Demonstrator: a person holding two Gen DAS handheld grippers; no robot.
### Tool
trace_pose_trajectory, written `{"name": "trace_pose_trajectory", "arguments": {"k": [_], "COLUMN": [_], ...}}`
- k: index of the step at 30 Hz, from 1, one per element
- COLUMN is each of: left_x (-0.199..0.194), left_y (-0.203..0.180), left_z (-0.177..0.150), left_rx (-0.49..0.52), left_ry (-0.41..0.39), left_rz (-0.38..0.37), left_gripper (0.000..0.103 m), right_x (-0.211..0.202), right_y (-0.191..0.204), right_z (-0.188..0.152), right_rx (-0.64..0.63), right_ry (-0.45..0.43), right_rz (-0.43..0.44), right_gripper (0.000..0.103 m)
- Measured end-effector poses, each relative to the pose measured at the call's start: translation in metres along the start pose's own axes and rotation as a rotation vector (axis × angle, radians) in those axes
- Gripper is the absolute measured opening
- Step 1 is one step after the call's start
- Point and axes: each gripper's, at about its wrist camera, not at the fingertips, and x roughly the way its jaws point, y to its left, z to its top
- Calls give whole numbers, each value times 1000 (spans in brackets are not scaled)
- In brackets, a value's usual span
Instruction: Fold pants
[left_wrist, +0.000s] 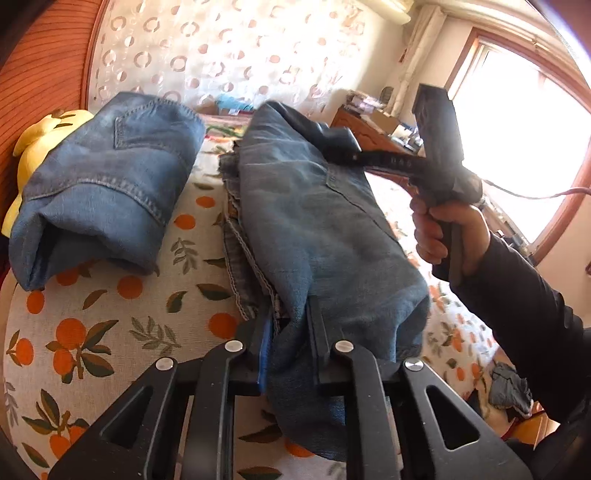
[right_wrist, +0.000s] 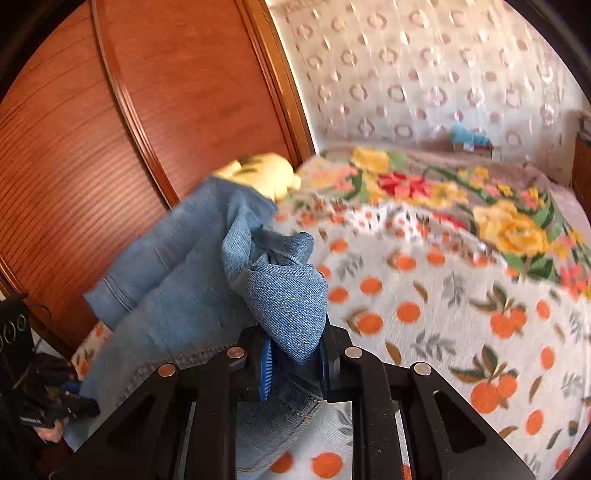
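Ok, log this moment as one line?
task: fold pants | left gripper: shut on jeans | right gripper: shut on jeans | second folded jeans on bed

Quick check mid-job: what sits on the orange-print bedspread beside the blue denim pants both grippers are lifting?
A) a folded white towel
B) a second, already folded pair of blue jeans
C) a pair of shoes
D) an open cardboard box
B: a folded pair of blue jeans lies on the orange-print bedspread, apart from the blue denim pants pinched by the left gripper and right gripper.

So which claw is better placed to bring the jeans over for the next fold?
Probably the right claw: it grips a raised corner of the jeans. The left claw pinches the near edge, anchoring it.
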Motion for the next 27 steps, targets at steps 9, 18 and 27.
{"name": "trace_pose_trajectory", "arguments": {"k": [9, 18, 27], "left_x": [-37, -85, -90], "left_y": [11, 56, 117], "left_z": [20, 63, 96], "left_rx": [-13, 35, 82], "left_ry": [-129, -195, -149], "left_rz": [-2, 117, 278], "left_gripper": [16, 16, 16], "right_x": [-32, -1, 93], "right_y": [49, 82, 71], "right_z": [52, 94, 116], "right_rx": [-116, -123, -49], "right_ry": [-102, -154, -112], "right_rz": [-10, 42, 82], "right_gripper": [19, 19, 19]}}
